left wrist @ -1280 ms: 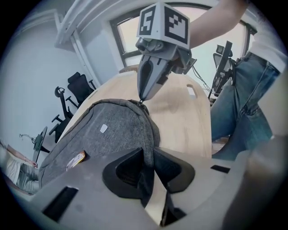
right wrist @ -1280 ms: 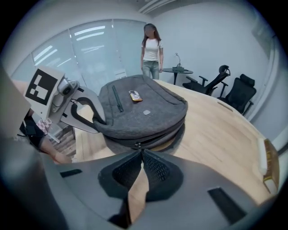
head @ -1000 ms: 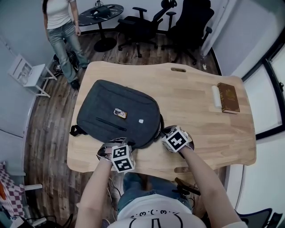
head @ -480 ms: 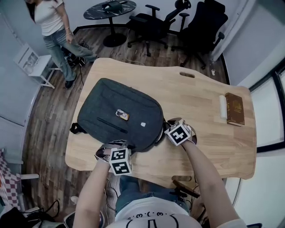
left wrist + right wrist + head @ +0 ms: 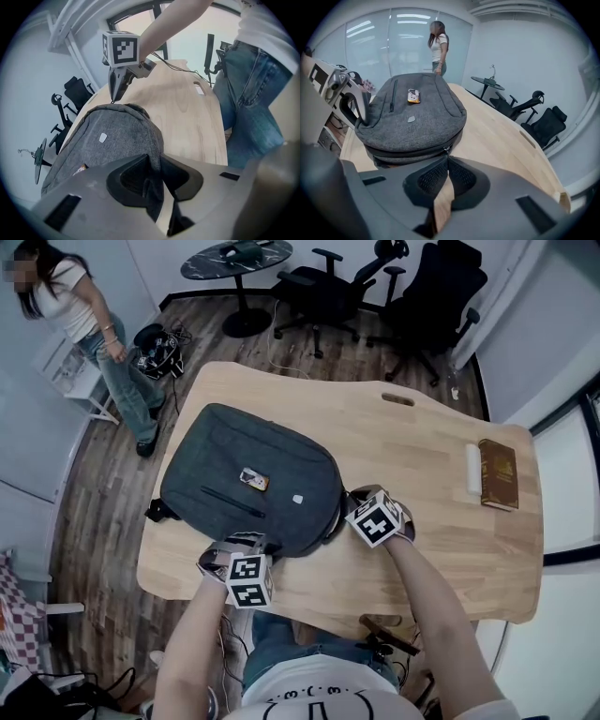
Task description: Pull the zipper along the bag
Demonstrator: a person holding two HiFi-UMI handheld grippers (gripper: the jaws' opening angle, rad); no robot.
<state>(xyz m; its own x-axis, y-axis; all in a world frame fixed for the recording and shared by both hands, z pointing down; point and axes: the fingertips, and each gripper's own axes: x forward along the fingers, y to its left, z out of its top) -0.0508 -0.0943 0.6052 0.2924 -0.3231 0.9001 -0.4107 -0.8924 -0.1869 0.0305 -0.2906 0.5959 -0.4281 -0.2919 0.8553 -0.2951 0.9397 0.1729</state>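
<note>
Over the bag [image 5: 248, 479], both tilted steeply down, left gripper [image 5: 156, 164] clamps it, right gripper [image 5: 448, 161] just closed on zipper pull [image 5: 446, 151].

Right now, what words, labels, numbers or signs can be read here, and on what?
No text reads clearly.
Patch on the backpack: print too small to read.
Pale tag on the backpack: blank or too small to tell.
Book: cover too blurred.
Marker cubes: black-and-white square patterns, no words.
Shirt: print cut off, unreadable.
</note>
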